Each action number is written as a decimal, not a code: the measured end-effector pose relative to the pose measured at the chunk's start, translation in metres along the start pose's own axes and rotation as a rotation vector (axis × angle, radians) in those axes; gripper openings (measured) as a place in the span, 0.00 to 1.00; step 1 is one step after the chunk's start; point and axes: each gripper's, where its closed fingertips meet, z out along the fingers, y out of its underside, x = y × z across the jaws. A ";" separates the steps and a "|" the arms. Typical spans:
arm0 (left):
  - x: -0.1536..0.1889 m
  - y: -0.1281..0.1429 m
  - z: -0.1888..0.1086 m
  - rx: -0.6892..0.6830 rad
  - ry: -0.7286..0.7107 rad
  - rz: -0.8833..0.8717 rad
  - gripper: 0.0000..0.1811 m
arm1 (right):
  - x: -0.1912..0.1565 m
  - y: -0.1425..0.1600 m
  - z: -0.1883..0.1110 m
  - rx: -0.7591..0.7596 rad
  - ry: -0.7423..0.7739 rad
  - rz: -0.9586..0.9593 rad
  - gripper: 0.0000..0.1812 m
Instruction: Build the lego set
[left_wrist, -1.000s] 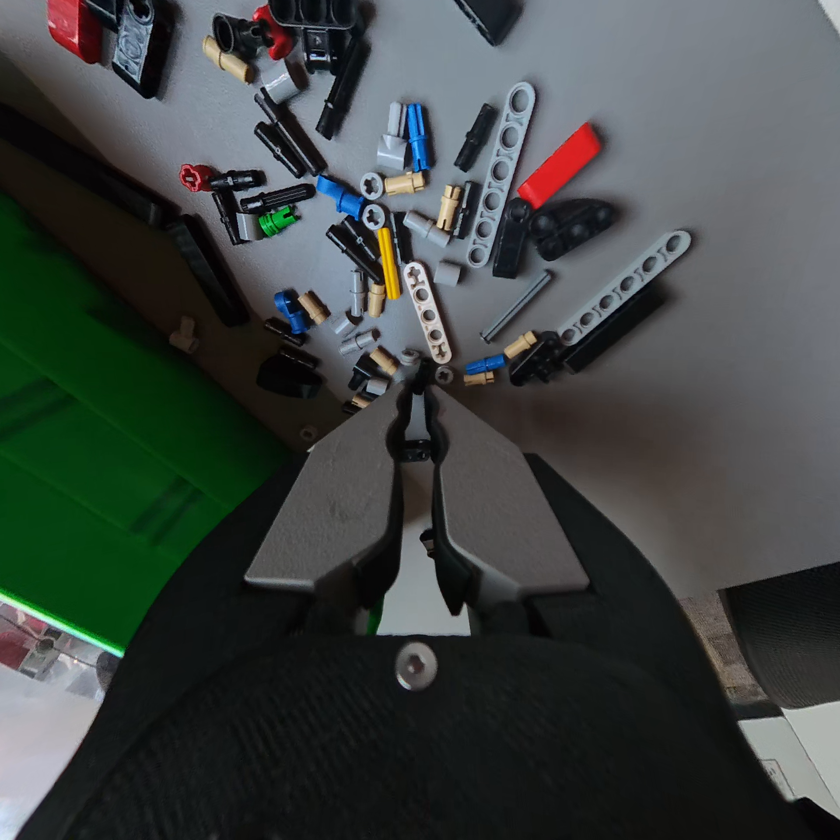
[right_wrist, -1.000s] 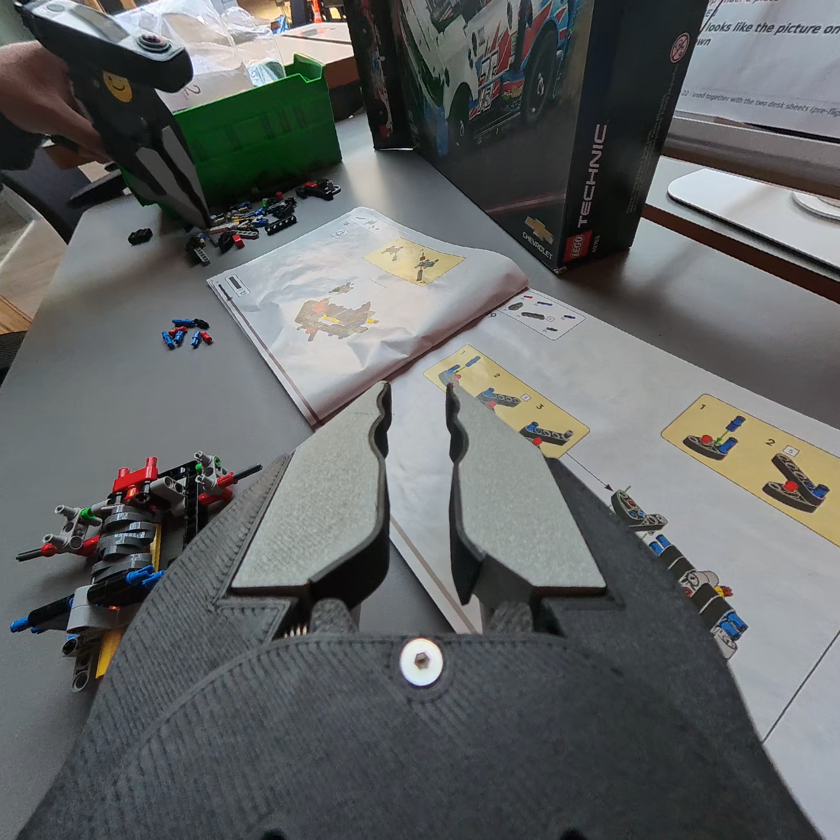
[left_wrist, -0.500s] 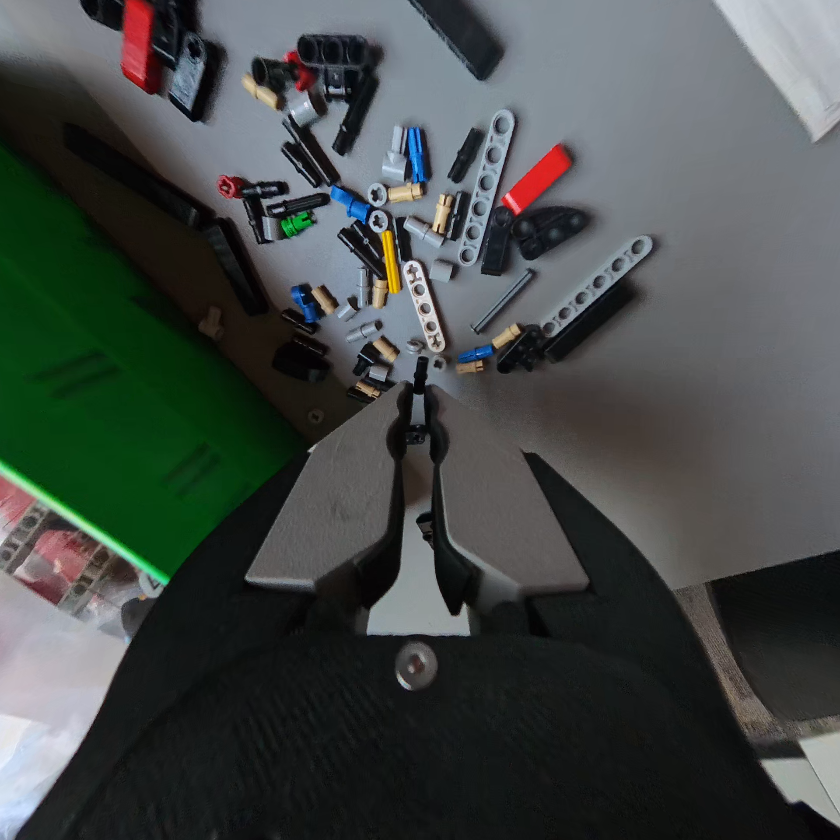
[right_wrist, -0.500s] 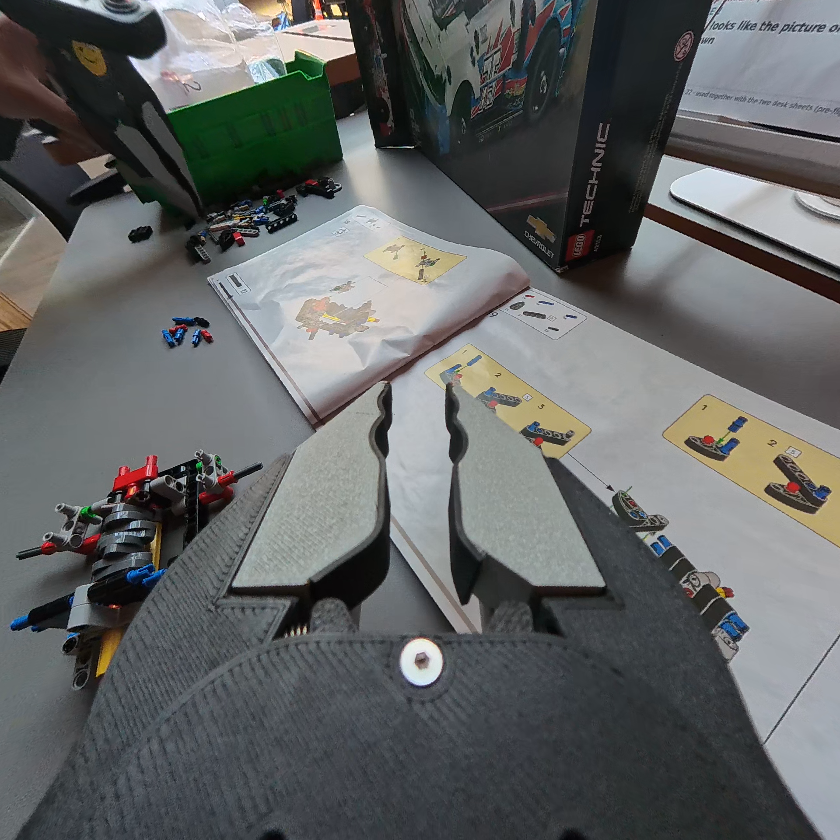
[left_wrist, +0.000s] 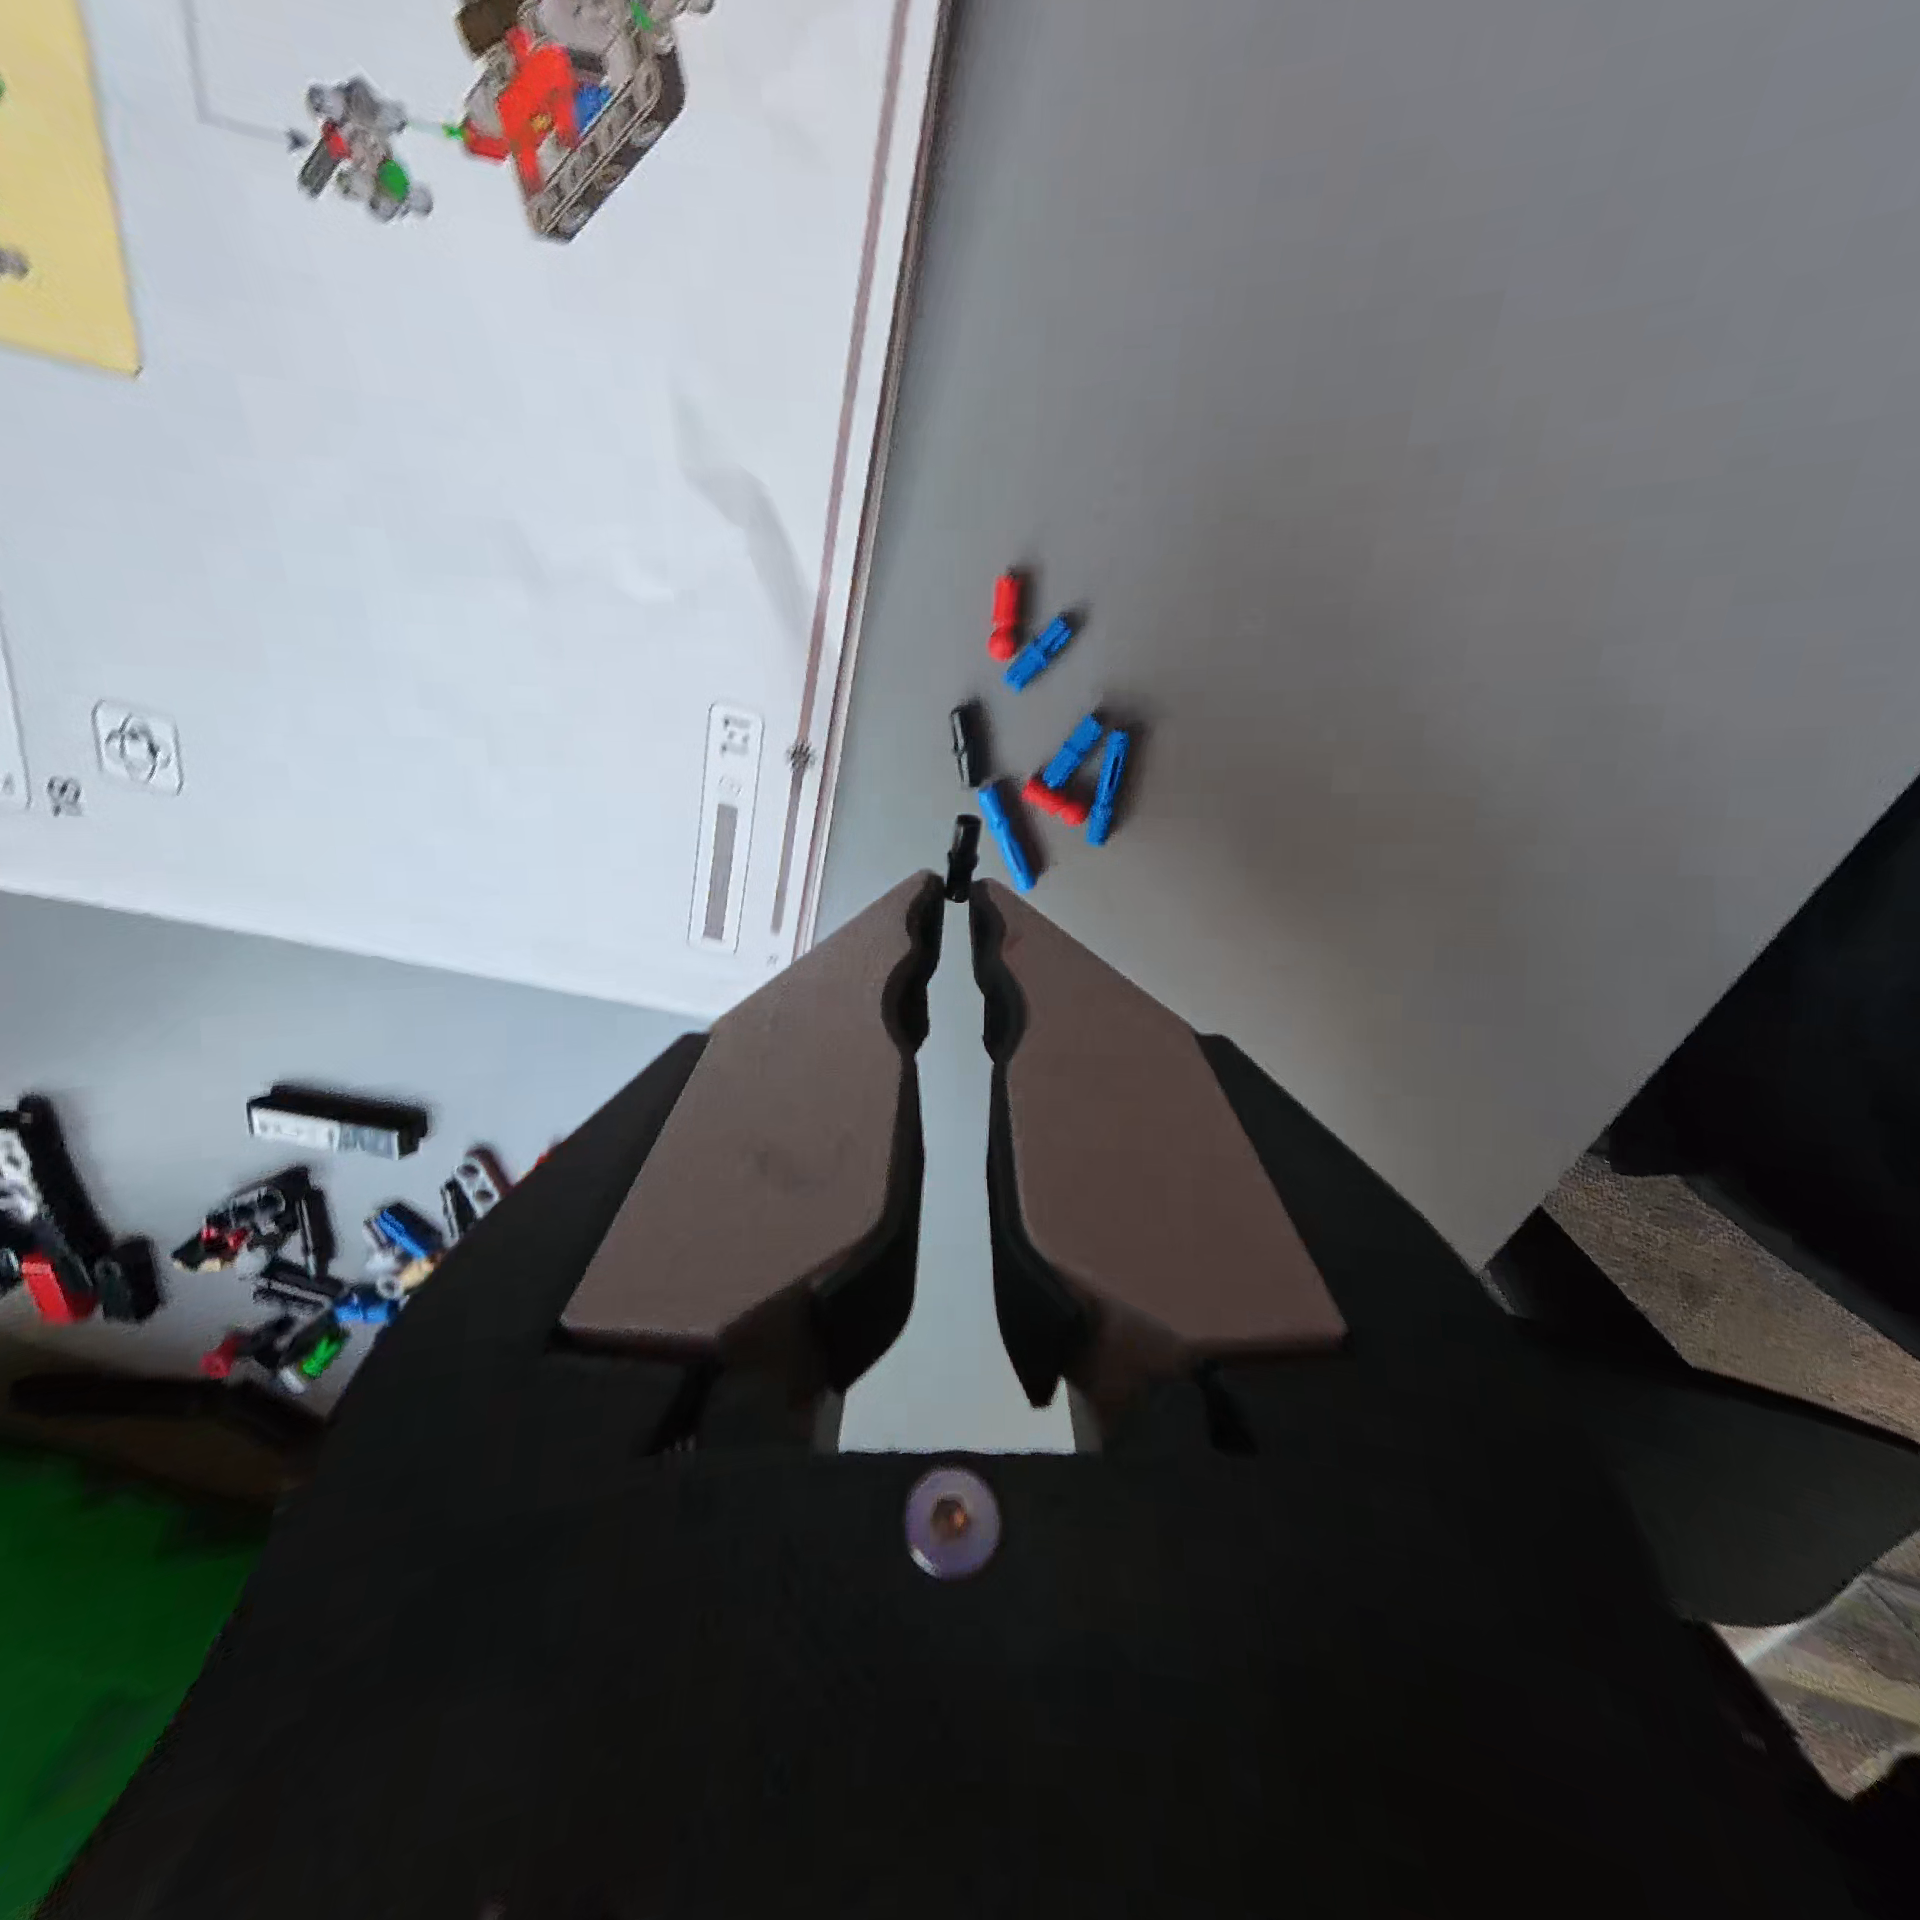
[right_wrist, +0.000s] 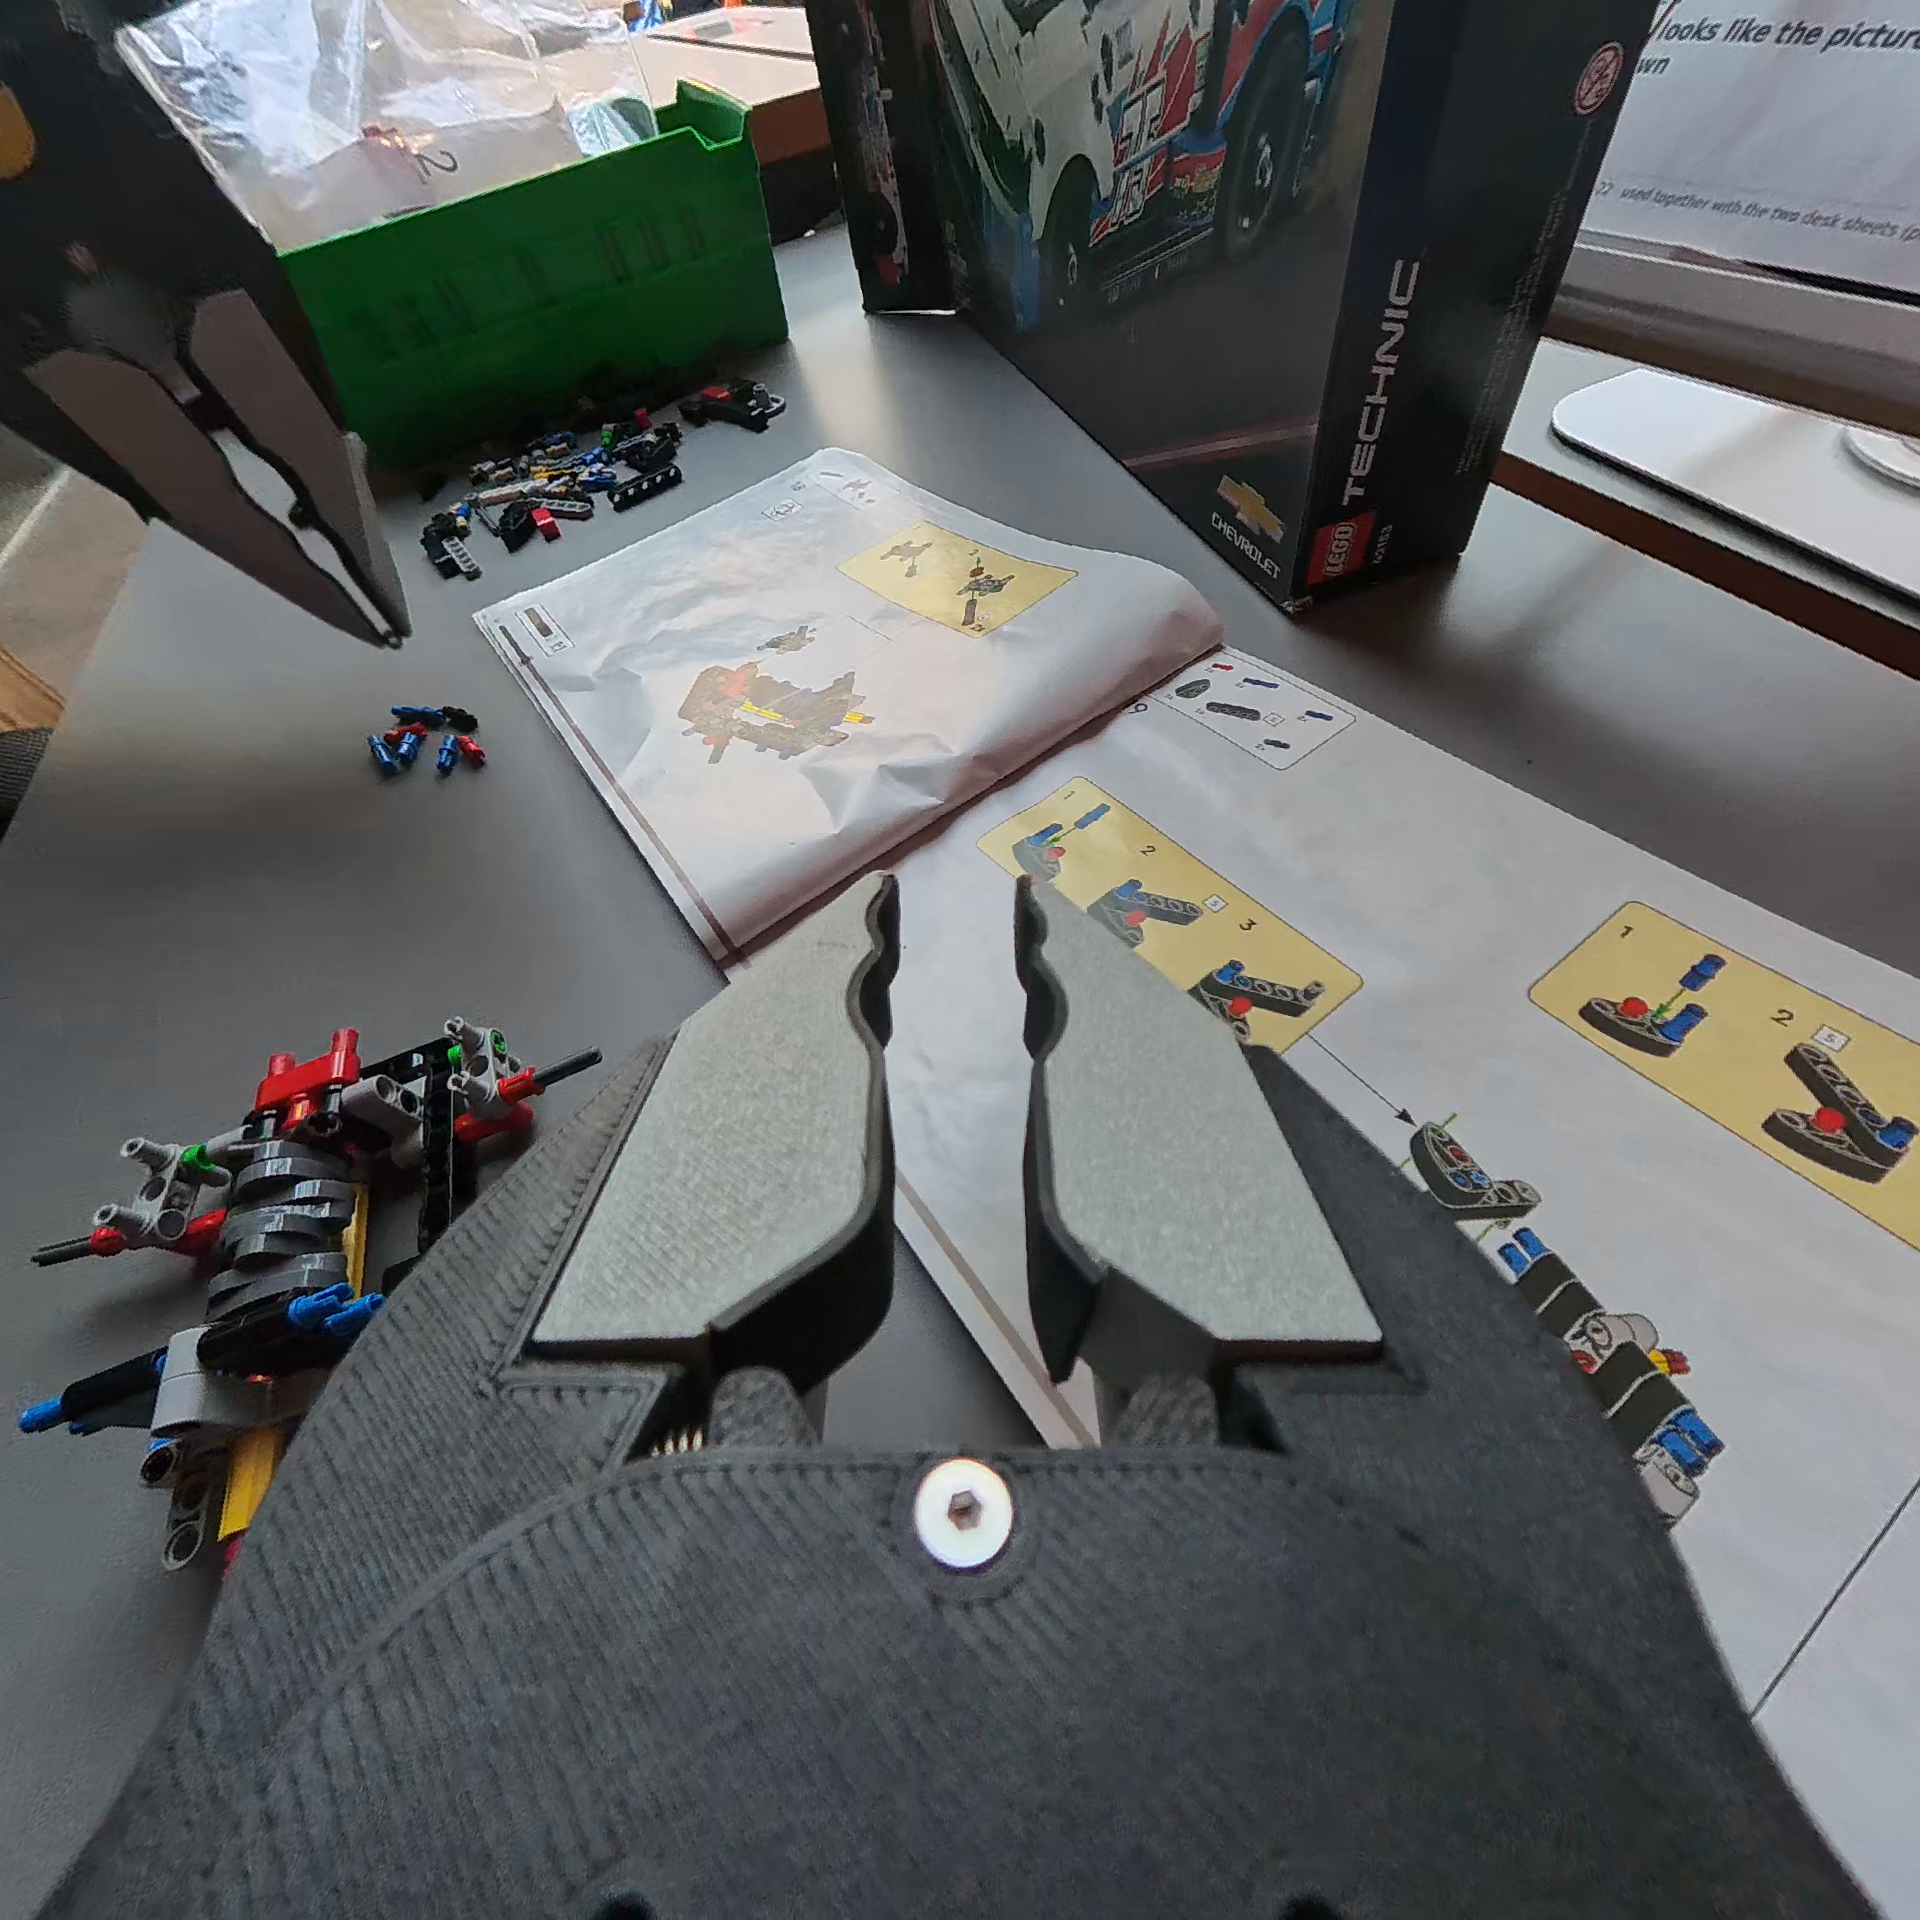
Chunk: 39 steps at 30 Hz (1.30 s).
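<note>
My left gripper (left_wrist: 956, 891) is shut on a small black pin (left_wrist: 964, 844) that sticks out past its tips. It hangs just above a small group of blue, red and black pins (left_wrist: 1049, 758) on the grey table, beside the open instruction booklet (left_wrist: 468, 520). In the right wrist view the left gripper (right_wrist: 390, 632) shows at the upper left, above that pin group (right_wrist: 421, 732). My right gripper (right_wrist: 956, 888) is open and empty over the large instruction sheet (right_wrist: 1455, 883). A partly built assembly (right_wrist: 291, 1195) lies to its left.
A pile of loose parts (right_wrist: 571, 488) lies in front of the green bin (right_wrist: 540, 270); both also show in the left wrist view (left_wrist: 291, 1268) (left_wrist: 94, 1662). The set's box (right_wrist: 1247, 260) stands at the back. The booklet (right_wrist: 831, 675) lies mid-table. Left tips to right tips: about 30 cm.
My left gripper has moved with the black pin from the loose parts pile by the green bin to the small pin group beside the booklet. The right gripper has not moved.
</note>
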 end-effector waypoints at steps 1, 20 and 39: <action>0.002 -0.005 0.004 -0.006 0.010 0.010 0.01 | 0.000 0.000 0.000 -0.003 -0.004 0.001 0.11; 0.008 -0.012 0.024 -0.068 0.018 0.052 0.02 | -0.001 0.002 0.002 -0.015 -0.010 0.001 0.10; -0.082 -0.077 -0.036 0.662 -0.256 -0.161 0.00 | 0.000 0.001 0.001 -0.007 -0.012 0.013 0.11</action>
